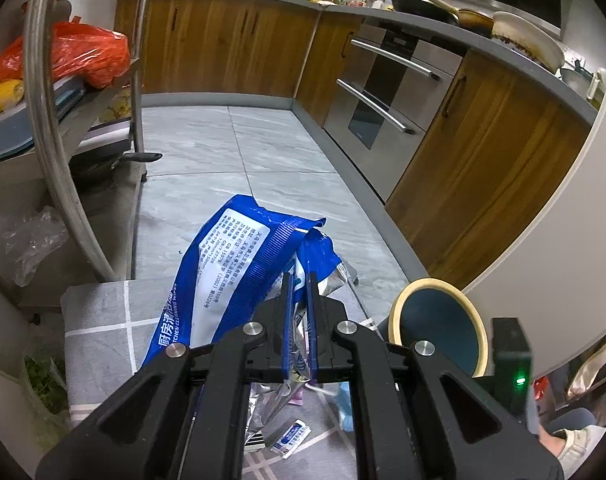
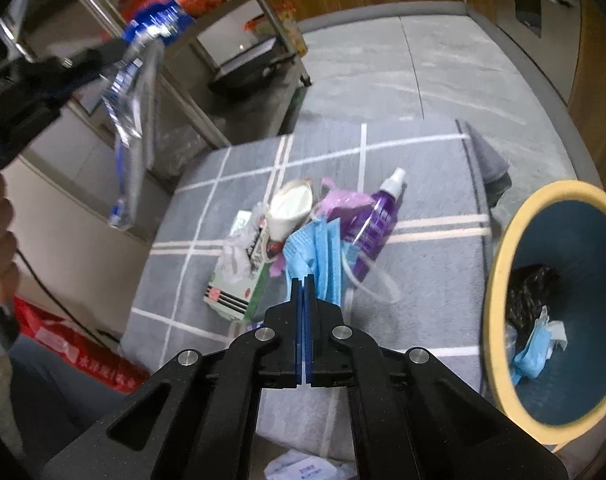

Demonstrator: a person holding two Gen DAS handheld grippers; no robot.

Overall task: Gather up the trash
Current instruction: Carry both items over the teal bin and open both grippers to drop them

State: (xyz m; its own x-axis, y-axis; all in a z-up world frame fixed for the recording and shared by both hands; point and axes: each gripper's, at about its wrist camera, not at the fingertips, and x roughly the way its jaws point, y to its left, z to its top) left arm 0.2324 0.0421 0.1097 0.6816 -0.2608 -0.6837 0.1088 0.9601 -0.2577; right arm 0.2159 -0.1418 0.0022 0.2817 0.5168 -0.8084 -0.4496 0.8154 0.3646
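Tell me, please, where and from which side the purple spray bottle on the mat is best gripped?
Grip the purple spray bottle across its body, coming down from above. It lies flat on the grey mat, white nozzle pointing away from the camera, with its sides exposed. A blue face mask touches its near end, so the middle probably offers the cleanest hold.

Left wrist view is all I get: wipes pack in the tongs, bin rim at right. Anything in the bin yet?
Observer: Yes. The bin holds a black bag and a blue face mask.
Operator: Right tongs carrying anything?
Observer: No. The right tongs are shut and empty above the mat; only your wipes pack is held.
Operator: What's left on the mat?
Observer: A purple spray bottle, blue face masks and a green-and-white carton, among other scraps.
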